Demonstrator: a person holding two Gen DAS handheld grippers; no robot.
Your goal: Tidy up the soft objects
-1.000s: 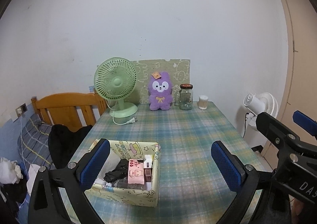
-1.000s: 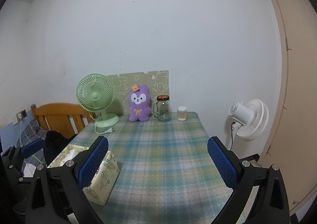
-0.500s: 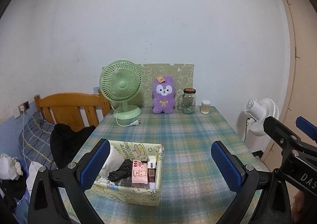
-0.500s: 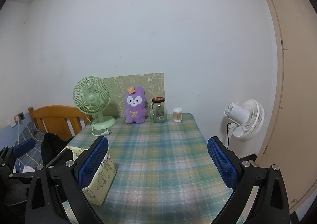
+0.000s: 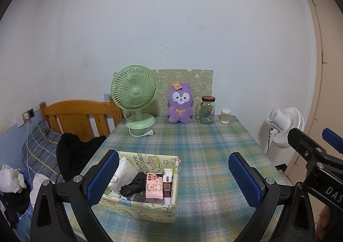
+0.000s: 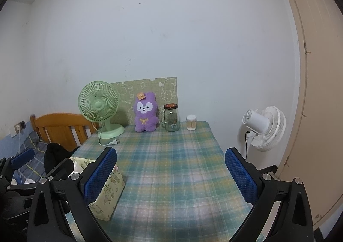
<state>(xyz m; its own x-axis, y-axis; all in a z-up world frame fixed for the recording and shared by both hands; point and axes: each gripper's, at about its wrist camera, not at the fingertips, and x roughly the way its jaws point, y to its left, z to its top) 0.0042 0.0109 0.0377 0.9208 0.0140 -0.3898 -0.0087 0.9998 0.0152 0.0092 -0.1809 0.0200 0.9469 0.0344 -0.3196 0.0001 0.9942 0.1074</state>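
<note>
A purple plush rabbit point(image 5: 179, 103) point(image 6: 145, 113) sits upright at the far edge of the plaid table point(image 5: 193, 145) point(image 6: 169, 167), against a green board. A yellow patterned box point(image 5: 148, 188) point(image 6: 107, 190) near the front left holds a pink packet, a black item, white tissue and small boxes. My left gripper point(image 5: 173, 177) is open, high above the near table, its left finger over the box. My right gripper point(image 6: 170, 174) is open too, empty, with the box at its left finger. Part of the right gripper's frame point(image 5: 315, 156) shows in the left wrist view.
A green desk fan point(image 5: 135, 100) point(image 6: 100, 107) with a loose plug stands left of the plush. A glass jar point(image 5: 207, 110) point(image 6: 171, 117) and a cotton-swab tub point(image 5: 225, 116) point(image 6: 191, 123) stand to its right. A wooden headboard point(image 5: 79, 115), bedding and a white floor fan point(image 6: 263, 128) flank the table.
Both grippers have drawn back and up from the table, so the plush, fan and jar look smaller and the box sits nearer centre. Jaws stay open.
</note>
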